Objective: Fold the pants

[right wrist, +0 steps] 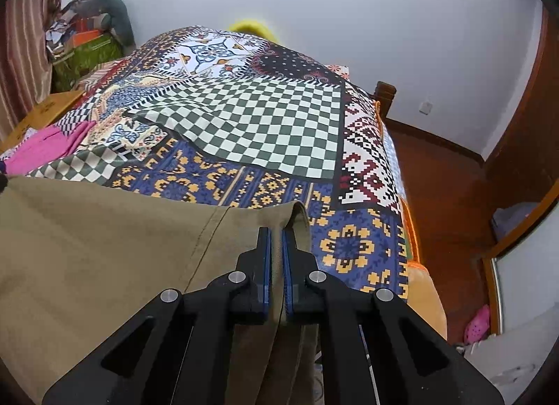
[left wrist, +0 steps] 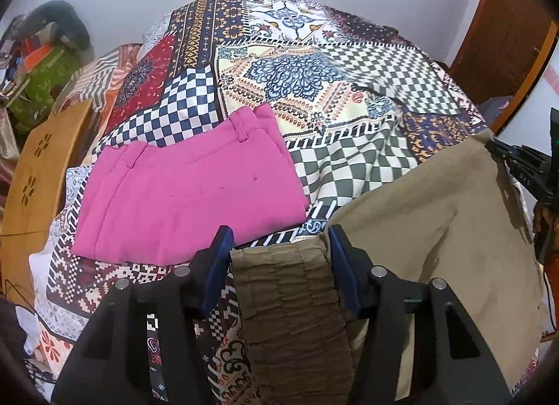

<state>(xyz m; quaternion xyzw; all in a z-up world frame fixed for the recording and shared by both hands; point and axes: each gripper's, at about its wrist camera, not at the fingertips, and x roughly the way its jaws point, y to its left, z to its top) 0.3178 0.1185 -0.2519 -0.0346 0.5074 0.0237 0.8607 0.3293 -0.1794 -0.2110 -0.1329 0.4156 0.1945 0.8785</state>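
Note:
Khaki pants [left wrist: 436, 202] lie across the near edge of a bed covered by a patchwork bedspread [left wrist: 314, 73]. My left gripper [left wrist: 279, 241] has its blue pads against both sides of the gathered elastic waistband [left wrist: 290, 293], shut on it. In the right wrist view, my right gripper [right wrist: 276, 234] is shut on the hem end of the khaki pants [right wrist: 104, 248], with a thin fold of cloth pinched between the pads. The khaki cloth stretches between the two grippers. Folded pink pants [left wrist: 188, 188] rest flat on the bed beyond the left gripper and show as pink pants [right wrist: 45, 146] at the far left.
A wooden side table [left wrist: 38, 174] stands left of the bed, with a pile of bags and clothes [left wrist: 52, 66] behind it. A wooden bedpost [right wrist: 384, 94] and reddish floor [right wrist: 447, 195] lie to the right. A brown door [left wrist: 506, 21] is at the far right. Pink slippers [right wrist: 477, 324] sit on the floor.

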